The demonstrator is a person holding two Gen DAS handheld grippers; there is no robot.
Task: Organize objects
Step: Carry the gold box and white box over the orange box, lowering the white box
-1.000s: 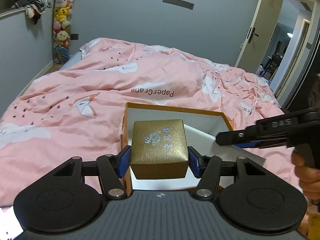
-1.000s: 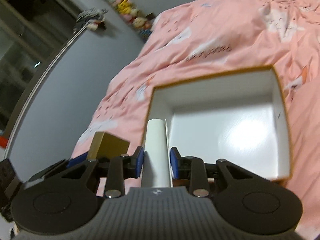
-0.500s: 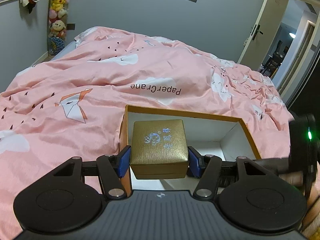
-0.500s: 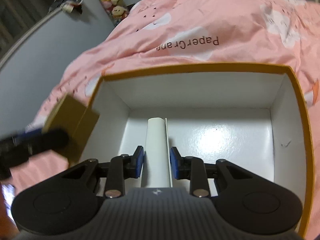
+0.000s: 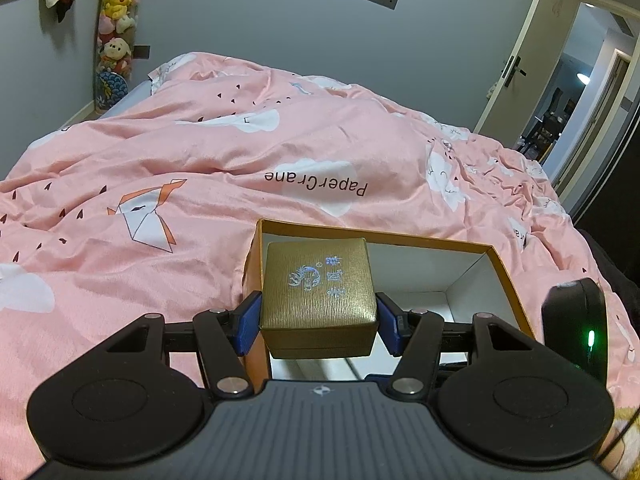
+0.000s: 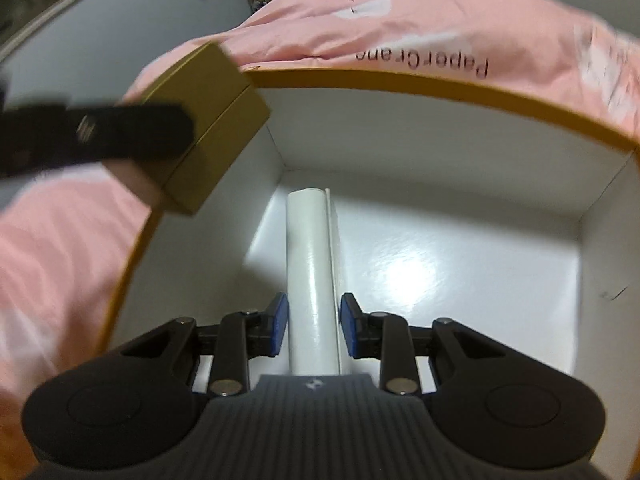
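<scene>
My left gripper (image 5: pixel 319 322) is shut on a small gold gift box (image 5: pixel 318 294) and holds it over the near left corner of an open orange carton with a white inside (image 5: pixel 460 246). In the right wrist view the gold box (image 6: pixel 216 120) hangs at the carton's (image 6: pixel 400 80) left rim. My right gripper (image 6: pixel 313 328) is down inside the carton with a white tube (image 6: pixel 310 264) between its blue pads (image 6: pixel 279 322). The pads look slightly apart from the tube, which rests on the carton floor.
The carton sits on a bed with a rumpled pink duvet (image 5: pixel 200 168). A grey wall stands behind, stuffed toys (image 5: pixel 118 20) hang at the far left, and an open door (image 5: pixel 560 80) is at the right. The right gripper's body (image 5: pixel 576 332) shows beside the carton.
The right gripper has gone down into the carton with the tube and its pads have eased apart a little. The left gripper has carried the gold box closer over the carton's left corner.
</scene>
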